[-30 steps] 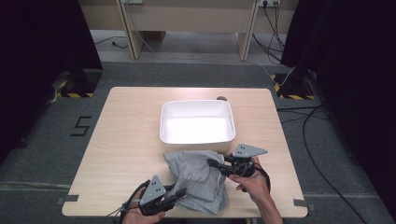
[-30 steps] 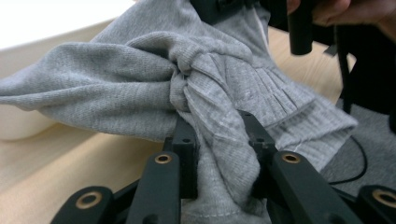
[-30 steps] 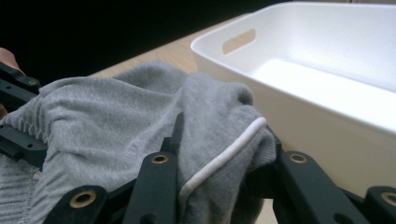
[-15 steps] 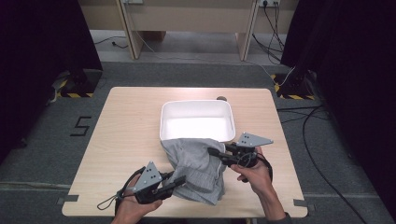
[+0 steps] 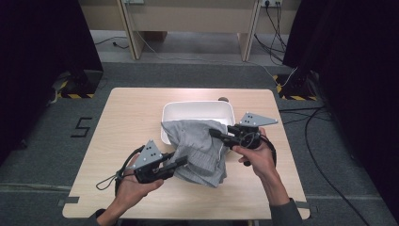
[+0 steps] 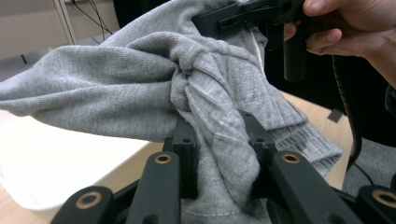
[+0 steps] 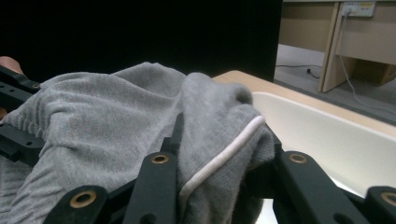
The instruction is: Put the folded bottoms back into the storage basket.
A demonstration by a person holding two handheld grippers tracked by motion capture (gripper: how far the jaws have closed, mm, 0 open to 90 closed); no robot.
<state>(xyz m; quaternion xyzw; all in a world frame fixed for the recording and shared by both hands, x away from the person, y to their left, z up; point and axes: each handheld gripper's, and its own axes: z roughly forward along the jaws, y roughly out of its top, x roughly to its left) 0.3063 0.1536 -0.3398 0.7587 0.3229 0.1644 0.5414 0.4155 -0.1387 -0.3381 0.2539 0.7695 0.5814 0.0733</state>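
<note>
Counter [image 5: 131,117] bare from 9 to 12 o'clock, free passage there. Tub [image 5: 197,110] blocks centre; cloth [image 5: 200,148] hangs across its 6 o'clock rim. Narrow open strip at 3 o'clock beside the tub.

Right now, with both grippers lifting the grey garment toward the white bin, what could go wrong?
The grey garment hangs low between the left gripper and the right gripper, so its loose hem could drape over the white bin rim instead of dropping inside. Each gripper pinches only a bunched fold, as both gripper views show; one fold might slip free. Trailing fabric could also drag on the table and tug the bin.
</note>
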